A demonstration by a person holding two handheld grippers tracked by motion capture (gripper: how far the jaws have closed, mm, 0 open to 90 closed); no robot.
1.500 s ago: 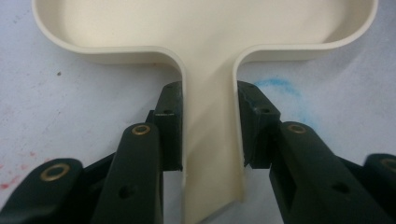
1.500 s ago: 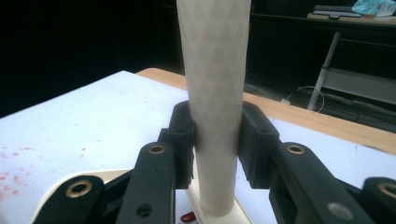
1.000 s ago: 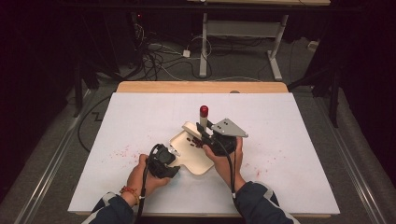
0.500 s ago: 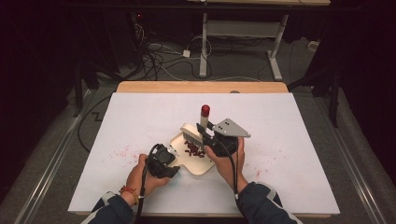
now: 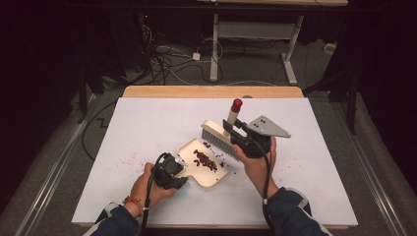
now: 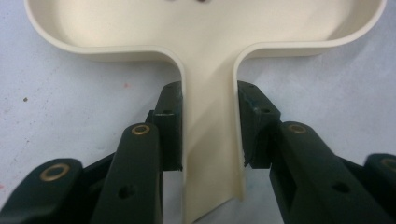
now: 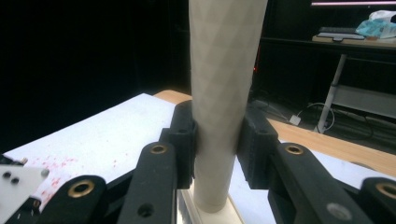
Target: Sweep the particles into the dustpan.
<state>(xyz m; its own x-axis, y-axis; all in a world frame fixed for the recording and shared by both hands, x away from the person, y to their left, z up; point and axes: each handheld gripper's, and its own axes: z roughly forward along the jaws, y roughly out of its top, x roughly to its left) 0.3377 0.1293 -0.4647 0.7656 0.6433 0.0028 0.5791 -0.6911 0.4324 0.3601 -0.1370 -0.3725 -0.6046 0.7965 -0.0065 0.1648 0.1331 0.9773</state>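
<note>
Your left gripper [image 5: 169, 172] is clamped on the handle of the cream dustpan [image 5: 216, 176]. In the left gripper view both pads press flat against the two sides of that handle [image 6: 210, 140], and the pan's wide tray opens out just past the fingertips. The dustpan lies flat on the white table cover [image 5: 147, 128], near the front middle of the table, with its handle pointing toward your left hand [image 5: 147, 184] and its open mouth turned toward the brush.

A heap of small dark red bits [image 5: 205, 160] sits inside the tray, roughly at its centre, with a few strays near the mouth. Faint red specks [image 5: 129, 160] dot the cover to the left of the pan.

Your right gripper [image 5: 241, 140] is closed around the pale handle of the brush [image 5: 216, 133]. In the right gripper view the handle [image 7: 224, 93] stands nearly upright between the two pads, gripped low down, close to where it joins the brush head. From the high view the handle tilts up and away from you, ending in a red tip [image 5: 237, 104]. The bristle head hangs just beyond the far right edge of the dustpan's mouth; whether the bristles touch the cover cannot be told from above. The red bits lie on the near side of the bristles, inside the pan, a little apart from the brush.
</note>
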